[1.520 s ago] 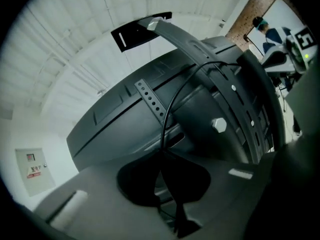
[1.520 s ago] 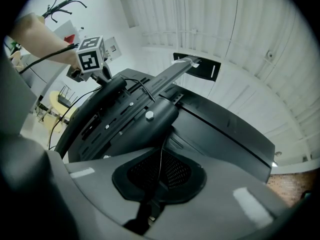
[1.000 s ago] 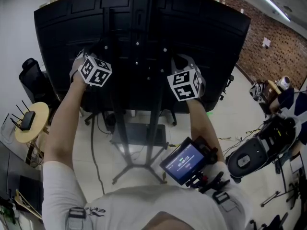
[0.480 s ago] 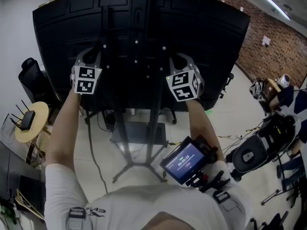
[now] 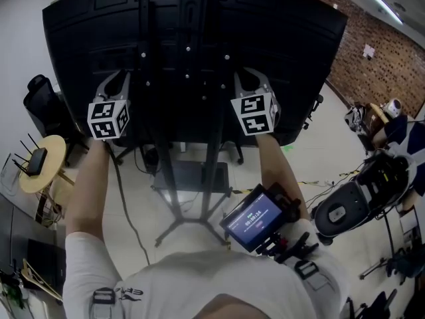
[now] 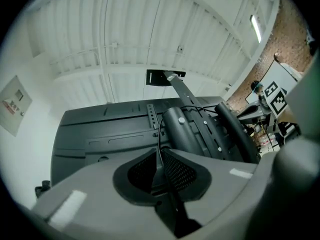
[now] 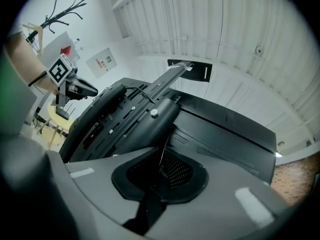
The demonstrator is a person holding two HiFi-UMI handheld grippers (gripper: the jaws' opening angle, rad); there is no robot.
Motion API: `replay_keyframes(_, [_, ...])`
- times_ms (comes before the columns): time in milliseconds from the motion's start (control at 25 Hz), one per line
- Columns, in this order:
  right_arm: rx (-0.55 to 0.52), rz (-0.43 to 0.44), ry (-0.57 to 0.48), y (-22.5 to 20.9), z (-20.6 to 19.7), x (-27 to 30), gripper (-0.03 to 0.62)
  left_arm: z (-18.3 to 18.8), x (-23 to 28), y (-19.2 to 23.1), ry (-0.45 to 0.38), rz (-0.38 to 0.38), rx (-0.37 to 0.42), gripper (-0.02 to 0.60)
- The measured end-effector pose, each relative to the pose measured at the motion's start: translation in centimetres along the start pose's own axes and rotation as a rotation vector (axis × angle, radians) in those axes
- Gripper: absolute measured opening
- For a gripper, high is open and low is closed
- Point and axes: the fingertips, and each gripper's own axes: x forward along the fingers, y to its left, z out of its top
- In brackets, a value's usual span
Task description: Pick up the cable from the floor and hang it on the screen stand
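Cable [image 6: 158, 143], thin and black, is up at the back of the big black flat screen [image 5: 285, 38], pinched in both tools. The grey left gripper [image 6: 159, 159] has its jaws almost together. The cable runs right down the gap between them, with the bumpy black pads pressed on it. From there it goes up toward 12 o'clock and bends over the black metal screen stand [image 5: 164, 178] toward 2 o'clock. The grey right gripper [image 7: 161, 165] has the cable between its jaws too. These jaws have just been opening a little, yet the pads look tight on the thin line. In the head view the left gripper is at 9 o'clock from the stand's two poles and the right gripper is at 3 o'clock. Each has a white cube with black squares on it. A dark line hangs from under the left gripper toward 6 o'clock, over the white tiled floor [image 5: 325, 151]. A round yellow table [image 5: 56, 155] stands at 9 o'clock, and a red brick wall [image 5: 372, 52] is at 2 o'clock.
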Motion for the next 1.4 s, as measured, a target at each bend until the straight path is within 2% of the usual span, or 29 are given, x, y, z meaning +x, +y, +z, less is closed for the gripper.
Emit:
replay_keyframes(160, [0.022,-0.006,-0.011,-0.2,-0.3,-0.2,0.041,-0.7,-1.0,-0.8,-0.007,-0.014,-0.063,0.037])
replay_keyframes(480, [0.046,-0.004,0.0,0.1,-1.5,0.4,0.048,-3.4,-1.4,-2.9,0.018,-0.057,-0.094,0.037])
replay_keyframes(760, [0.156,0.001,0.018,-0.1,-4.3,-0.2,0.029,-5.3,-1.5,-5.6,0.017,-0.108,-0.152,0.037])
replay_keyframes(1040, [0.18,0.014,0.074,0.8,-7.1,1.0,0.021,-8.1,0.0,-7.3,0.045,-0.145,-0.224,0.037])
replay_keyframes(1120, [0.186,0.022,0.083,1.4,-7.6,0.0,0.02,-8.5,-1.1,-8.1,0.058,-0.145,-0.236,0.037])
replay_keyframes(1280, [0.214,0.036,0.056,2.1,-7.2,-5.5,0.017,-7.7,-6.3,-10.9,0.076,-0.132,-0.258,0.037])
replay_keyframes(1400, [0.264,0.087,0.022,2.8,-7.8,-7.1,0.015,-7.7,-8.2,-12.5,0.093,-0.1,-0.274,0.037])
